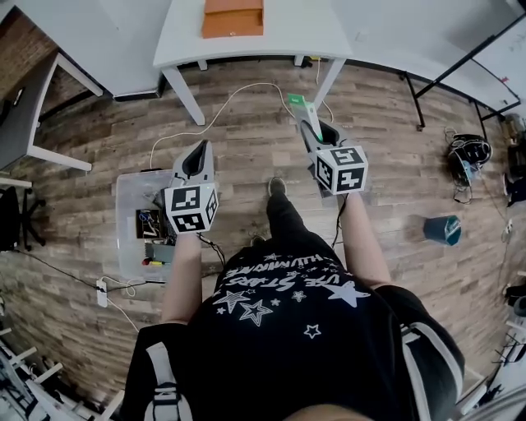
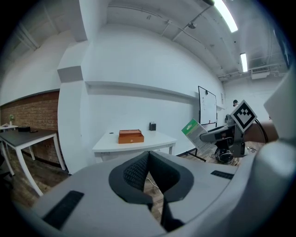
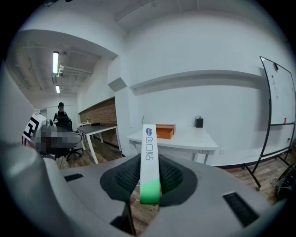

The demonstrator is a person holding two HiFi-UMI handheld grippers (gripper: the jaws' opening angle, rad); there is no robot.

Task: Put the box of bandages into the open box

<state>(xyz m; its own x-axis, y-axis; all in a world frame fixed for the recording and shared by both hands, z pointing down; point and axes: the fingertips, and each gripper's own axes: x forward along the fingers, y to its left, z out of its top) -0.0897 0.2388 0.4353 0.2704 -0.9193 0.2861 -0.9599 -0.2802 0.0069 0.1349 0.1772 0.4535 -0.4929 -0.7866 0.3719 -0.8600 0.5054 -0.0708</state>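
The bandage box (image 1: 297, 104), a slim white carton with a green end, sticks forward out of my right gripper (image 1: 313, 131), whose jaws are shut on it. In the right gripper view the bandage box (image 3: 149, 157) stands upright between the dark pads (image 3: 127, 175). The open box (image 1: 233, 18) is orange-brown and sits on a white table (image 1: 304, 33) ahead; the open box (image 3: 165, 131) is some way beyond the carton. My left gripper (image 1: 197, 154) hangs level beside the right one, jaws closed tip to tip with nothing in them. The open box (image 2: 131, 136) also shows in the left gripper view.
A clear plastic bin (image 1: 131, 222) of cables and tools stands on the wood floor at my left. White cables (image 1: 238, 94) trail under the table. A blue bin (image 1: 444, 230) lies right. A whiteboard stand (image 3: 277, 99) is at right, a dark desk (image 3: 99, 129) at left.
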